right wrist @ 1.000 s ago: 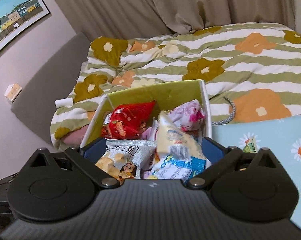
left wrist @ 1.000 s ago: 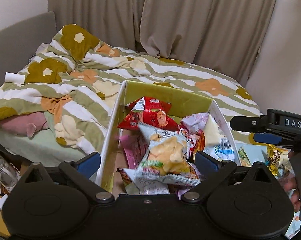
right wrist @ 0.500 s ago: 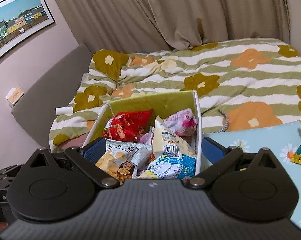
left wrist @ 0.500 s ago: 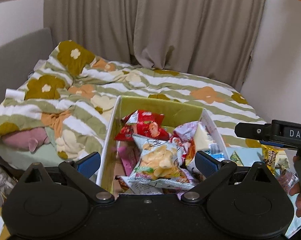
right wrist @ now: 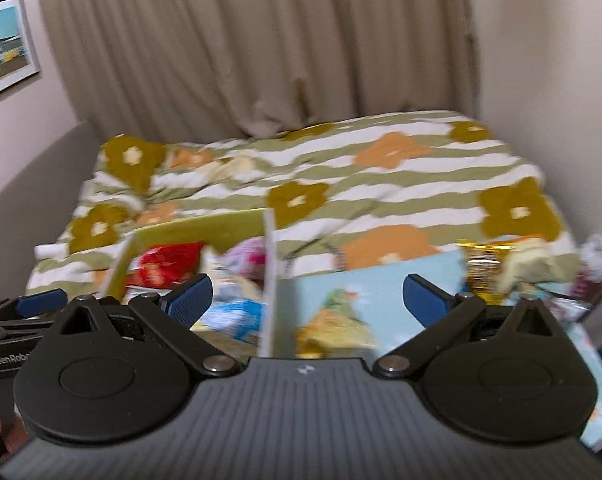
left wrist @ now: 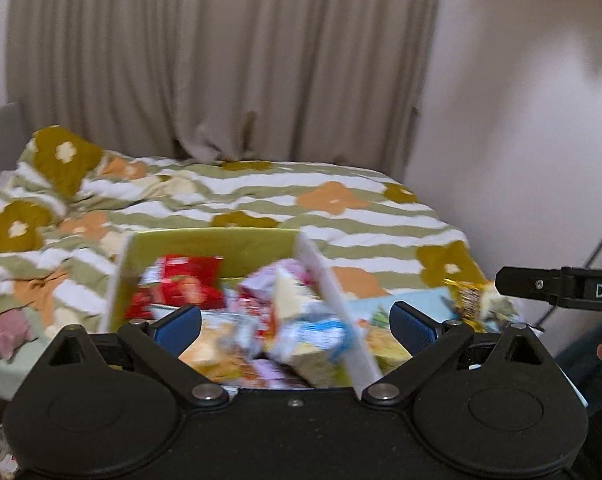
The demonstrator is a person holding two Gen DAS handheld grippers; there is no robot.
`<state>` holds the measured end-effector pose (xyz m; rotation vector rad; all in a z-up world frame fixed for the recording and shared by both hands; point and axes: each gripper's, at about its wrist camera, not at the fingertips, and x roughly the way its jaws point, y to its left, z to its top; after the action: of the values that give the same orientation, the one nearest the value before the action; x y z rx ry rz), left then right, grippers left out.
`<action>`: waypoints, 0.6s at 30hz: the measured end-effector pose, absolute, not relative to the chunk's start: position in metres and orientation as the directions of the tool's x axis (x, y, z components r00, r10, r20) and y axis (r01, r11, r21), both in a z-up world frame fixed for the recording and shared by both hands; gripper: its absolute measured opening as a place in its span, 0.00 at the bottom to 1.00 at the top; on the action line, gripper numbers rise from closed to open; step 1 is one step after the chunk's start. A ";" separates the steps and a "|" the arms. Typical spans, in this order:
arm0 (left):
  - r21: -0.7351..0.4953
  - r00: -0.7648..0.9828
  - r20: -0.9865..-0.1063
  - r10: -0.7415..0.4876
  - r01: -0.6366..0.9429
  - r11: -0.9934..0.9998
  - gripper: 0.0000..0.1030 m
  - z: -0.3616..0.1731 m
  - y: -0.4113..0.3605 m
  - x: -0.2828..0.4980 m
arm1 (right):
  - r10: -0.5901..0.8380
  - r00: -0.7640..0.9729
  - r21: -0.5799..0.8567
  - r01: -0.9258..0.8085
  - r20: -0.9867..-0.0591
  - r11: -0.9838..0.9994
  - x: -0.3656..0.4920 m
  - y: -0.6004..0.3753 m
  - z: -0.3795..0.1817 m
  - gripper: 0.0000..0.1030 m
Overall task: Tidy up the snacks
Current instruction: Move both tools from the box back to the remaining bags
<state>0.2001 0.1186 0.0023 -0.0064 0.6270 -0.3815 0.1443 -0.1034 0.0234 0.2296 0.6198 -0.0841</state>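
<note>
I hold both grippers level above the near edge of the bed, my left gripper over the box and my right gripper just right of its white wall, over the blue mat. Both pairs of blue pads stand wide apart, gripping and touching nothing. The snacks fill the box (all blurred), and a gold packet with others lies on the mat's far right.
</note>
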 end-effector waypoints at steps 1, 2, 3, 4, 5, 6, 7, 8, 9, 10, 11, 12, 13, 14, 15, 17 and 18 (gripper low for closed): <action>-0.114 0.736 -0.572 -0.361 0.365 0.924 0.99 0.001 0.110 0.198 | -0.023 0.811 0.189 0.164 -0.585 0.968 0.140 -0.111 0.023 1.00; -0.106 0.731 -0.574 -0.369 0.381 0.919 0.99 0.001 0.102 0.197 | -0.037 0.810 0.192 0.183 -0.586 0.964 0.136 -0.119 0.021 1.00; -0.097 0.725 -0.577 -0.375 0.396 0.913 0.99 -0.001 0.093 0.195 | -0.049 0.807 0.192 0.199 -0.588 0.961 0.134 -0.127 0.020 1.00; -0.089 0.720 -0.580 -0.381 0.409 0.908 0.99 -0.003 0.084 0.192 | -0.066 0.803 0.191 0.220 -0.592 0.957 0.131 -0.136 0.018 1.00; -0.082 0.714 -0.582 -0.390 0.425 0.901 0.99 -0.005 0.073 0.190 | -0.080 0.799 0.188 0.236 -0.596 0.953 0.129 -0.144 0.016 1.00; -0.075 0.709 -0.584 -0.395 0.438 0.896 0.99 -0.007 0.063 0.188 | -0.093 0.796 0.185 0.249 -0.598 0.951 0.125 -0.153 0.014 1.00; -0.065 0.705 -0.588 -0.396 0.447 0.892 0.99 -0.010 0.053 0.185 | -0.103 0.793 0.182 0.260 -0.600 0.948 0.124 -0.162 0.011 1.00; -0.056 0.704 -0.591 -0.394 0.451 0.891 0.99 -0.012 0.043 0.183 | -0.112 0.787 0.178 0.272 -0.606 0.946 0.123 -0.173 0.008 1.00; -0.049 0.702 -0.597 -0.389 0.453 0.890 0.99 -0.014 0.033 0.182 | -0.119 0.781 0.175 0.281 -0.613 0.944 0.121 -0.183 0.005 1.00; -0.042 0.700 -0.602 -0.384 0.453 0.890 0.99 -0.016 0.021 0.181 | -0.125 0.772 0.174 0.293 -0.623 0.940 0.122 -0.194 0.002 1.00; -0.036 0.700 -0.604 -0.380 0.453 0.891 0.99 -0.019 0.012 0.180 | -0.128 0.764 0.174 0.301 -0.633 0.938 0.123 -0.204 0.000 1.00; -0.026 0.701 -0.607 -0.373 0.452 0.891 0.99 -0.022 0.000 0.179 | -0.129 0.756 0.174 0.307 -0.641 0.936 0.123 -0.213 -0.004 1.00; -0.011 0.702 -0.612 -0.364 0.452 0.892 0.99 -0.025 -0.009 0.178 | -0.131 0.749 0.174 0.314 -0.649 0.933 0.123 -0.224 -0.007 1.00; 0.008 0.705 -0.617 -0.349 0.449 0.893 0.99 -0.028 -0.020 0.179 | -0.133 0.743 0.173 0.320 -0.656 0.931 0.123 -0.233 -0.011 1.00; 0.030 0.710 -0.621 -0.330 0.443 0.896 0.99 -0.032 -0.030 0.180 | -0.134 0.735 0.173 0.326 -0.664 0.929 0.123 -0.242 -0.015 1.00; 0.068 0.718 -0.629 -0.298 0.433 0.899 0.99 -0.042 -0.048 0.183 | -0.138 0.718 0.173 0.342 -0.682 0.924 0.126 -0.261 -0.023 1.00; 0.084 0.718 -0.637 -0.281 0.427 0.900 0.99 -0.048 -0.057 0.186 | -0.137 0.711 0.174 0.346 -0.690 0.922 0.128 -0.270 -0.028 1.00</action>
<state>0.1862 -0.0571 -0.0479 0.2328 0.6634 -0.3953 0.1281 -0.2697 -0.0278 0.3031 0.7340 -0.2725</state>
